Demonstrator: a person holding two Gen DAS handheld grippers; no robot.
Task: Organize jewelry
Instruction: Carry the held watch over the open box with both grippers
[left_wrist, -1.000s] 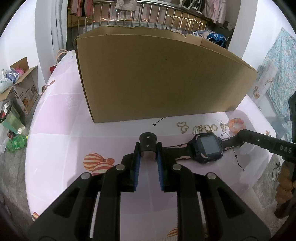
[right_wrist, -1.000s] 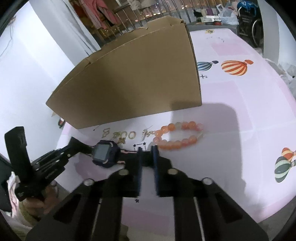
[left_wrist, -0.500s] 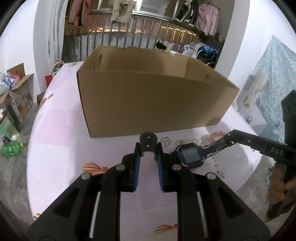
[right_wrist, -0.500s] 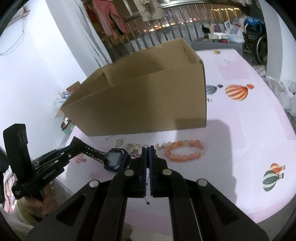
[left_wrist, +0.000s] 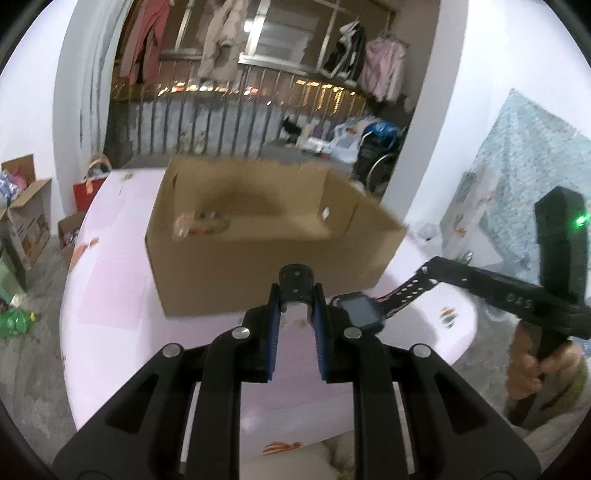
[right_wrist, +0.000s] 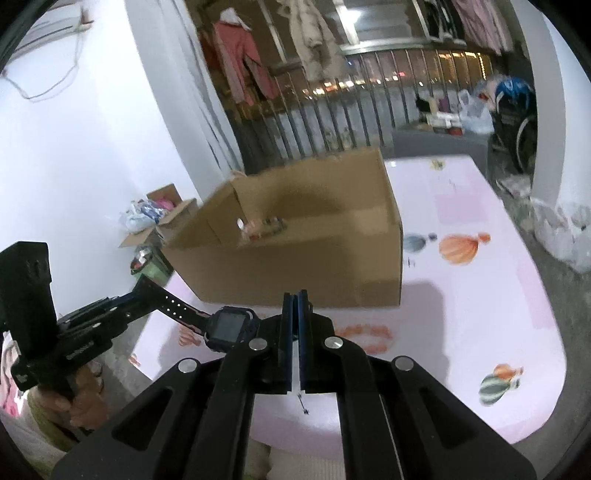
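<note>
A dark smartwatch (left_wrist: 358, 312) (right_wrist: 229, 326) with a pink-lined strap hangs in the air between my two grippers, above the pink table. My left gripper (left_wrist: 296, 295) (right_wrist: 142, 284) is shut on one curled strap end. My right gripper (right_wrist: 294, 300) (left_wrist: 428, 267) is shut on the other strap end, its pads nearly touching. Just beyond the watch stands an open cardboard box (left_wrist: 258, 258) (right_wrist: 295, 266), with a few small jewelry pieces (left_wrist: 201, 225) (right_wrist: 262, 226) blurred on its floor. An orange bead bracelet (right_wrist: 364, 334) lies on the table in front of the box.
The pink tablecloth (right_wrist: 480, 295) with balloon prints stretches to the right of the box. A person's hand (left_wrist: 532, 365) grips the right gripper's handle. Cardboard boxes (left_wrist: 26, 206) and bags sit on the floor at left; a railing with hanging clothes is behind.
Both grippers have risen with the watch, lifting it off the table. The view now looks down into the box. The right gripper's jaws closed tighter on the strap.
</note>
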